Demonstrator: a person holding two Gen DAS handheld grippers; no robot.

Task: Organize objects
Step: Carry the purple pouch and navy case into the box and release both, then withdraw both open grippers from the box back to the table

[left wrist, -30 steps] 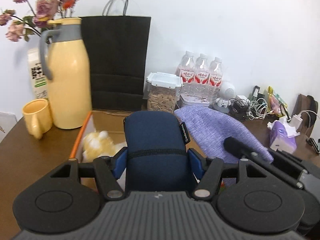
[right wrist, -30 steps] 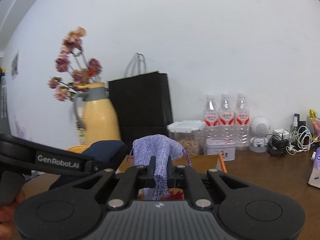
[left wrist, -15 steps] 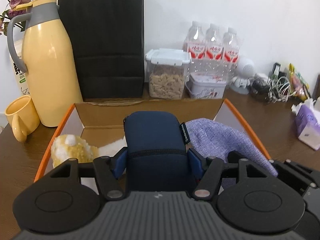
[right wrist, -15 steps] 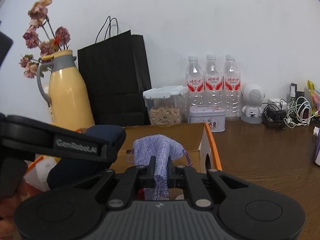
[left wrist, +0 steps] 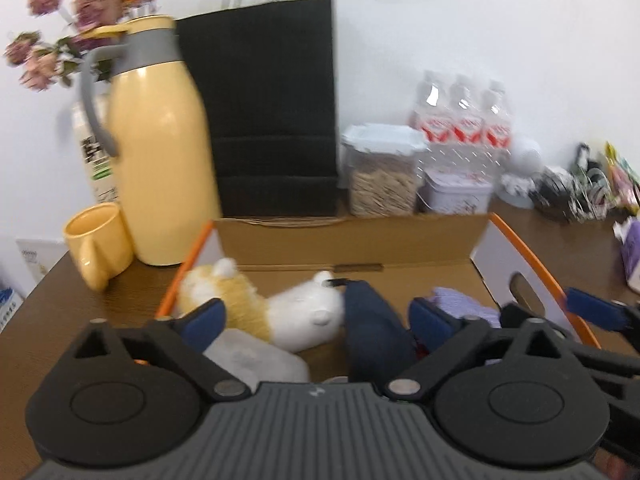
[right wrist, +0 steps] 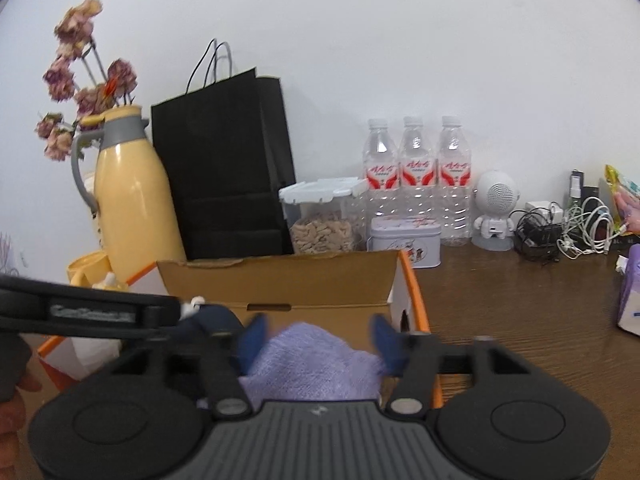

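Observation:
An open cardboard box (left wrist: 360,240) with orange-edged flaps stands on the brown table; it also shows in the right wrist view (right wrist: 280,280). My left gripper (left wrist: 318,316) is open above it. The navy pouch (left wrist: 372,332) lies tilted in the box between the fingers, free of them. A yellow-and-white plush toy (left wrist: 280,312) and a pale packet (left wrist: 252,356) lie in the box to the left. My right gripper (right wrist: 316,336) is open over the purple knit hat (right wrist: 312,364), which lies in the box; the hat also shows in the left wrist view (left wrist: 464,304).
Behind the box stand a yellow jug (left wrist: 160,152), a yellow mug (left wrist: 98,244), a black paper bag (left wrist: 272,112), a food container (left wrist: 380,172), a tin (left wrist: 456,192) and three water bottles (right wrist: 416,176). Cables (right wrist: 560,232) and a tissue pack (right wrist: 630,296) lie right.
Both grippers have opened. The navy pouch has dropped out of the left gripper into the box, and the purple hat has left the right gripper and lies in the box.

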